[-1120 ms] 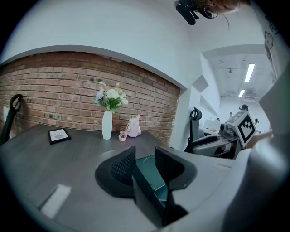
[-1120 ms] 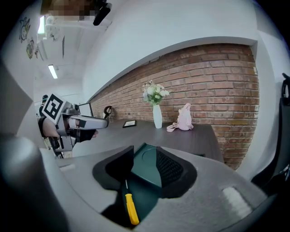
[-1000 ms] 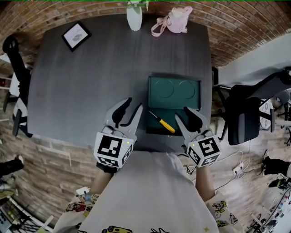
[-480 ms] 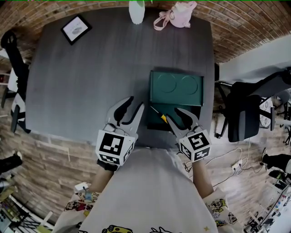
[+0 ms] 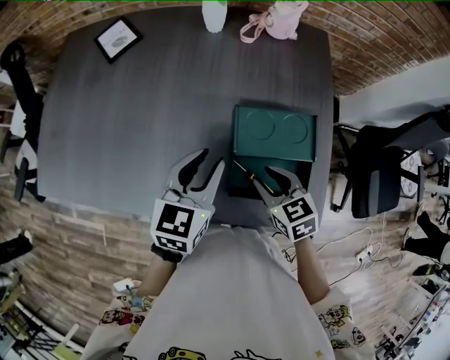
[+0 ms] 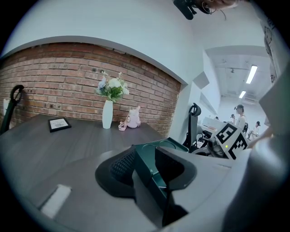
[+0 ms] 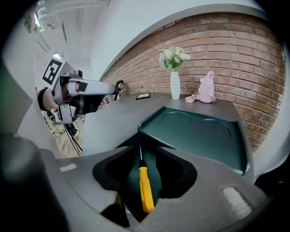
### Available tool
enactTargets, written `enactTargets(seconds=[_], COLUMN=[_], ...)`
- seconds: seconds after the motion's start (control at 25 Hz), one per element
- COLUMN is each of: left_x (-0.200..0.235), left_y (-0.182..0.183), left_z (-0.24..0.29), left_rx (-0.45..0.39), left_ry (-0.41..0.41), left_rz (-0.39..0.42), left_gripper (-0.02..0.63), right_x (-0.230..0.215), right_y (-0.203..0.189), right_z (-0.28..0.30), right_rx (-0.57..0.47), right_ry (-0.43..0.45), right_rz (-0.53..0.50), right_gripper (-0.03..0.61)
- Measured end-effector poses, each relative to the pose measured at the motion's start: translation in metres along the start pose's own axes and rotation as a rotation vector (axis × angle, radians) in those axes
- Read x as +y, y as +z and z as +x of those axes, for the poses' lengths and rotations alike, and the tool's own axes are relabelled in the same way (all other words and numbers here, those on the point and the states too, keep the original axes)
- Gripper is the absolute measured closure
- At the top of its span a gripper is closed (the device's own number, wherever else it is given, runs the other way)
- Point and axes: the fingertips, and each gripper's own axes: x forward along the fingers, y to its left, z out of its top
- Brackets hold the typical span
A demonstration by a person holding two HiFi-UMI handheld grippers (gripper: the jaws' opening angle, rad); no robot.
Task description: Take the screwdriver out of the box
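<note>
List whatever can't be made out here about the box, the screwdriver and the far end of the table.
1. Screwdriver: head view, handle end hidden under the right hand-held gripper.
2. Box interior: left gripper view, blocked by the left hand-held gripper.
3. Picture frame: head view, image too small.
4. Vase: head view, top cut off by the upper edge.

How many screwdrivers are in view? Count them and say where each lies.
1. The yellow-handled screwdriver lies in the open green box, between the parted jaws of the right claw. That claw covers part of the box, so another could be hidden.
</note>
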Motion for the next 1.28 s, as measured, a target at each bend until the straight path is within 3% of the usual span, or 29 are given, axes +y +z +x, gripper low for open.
enactTargets(seconds=[1.28], left_x=[0.008], left_y=[-0.009], left_z=[0.001], left_rx=[0.020], left_ry=[0.020], left_rz=[-0.019], left_gripper=[0.485], right_x=[0.007], right_y=[-0.051], right_z=[0.044], right_rx=[0.324], right_ry=[0.136], right_rz=[-0.163], right_gripper=[0.411])
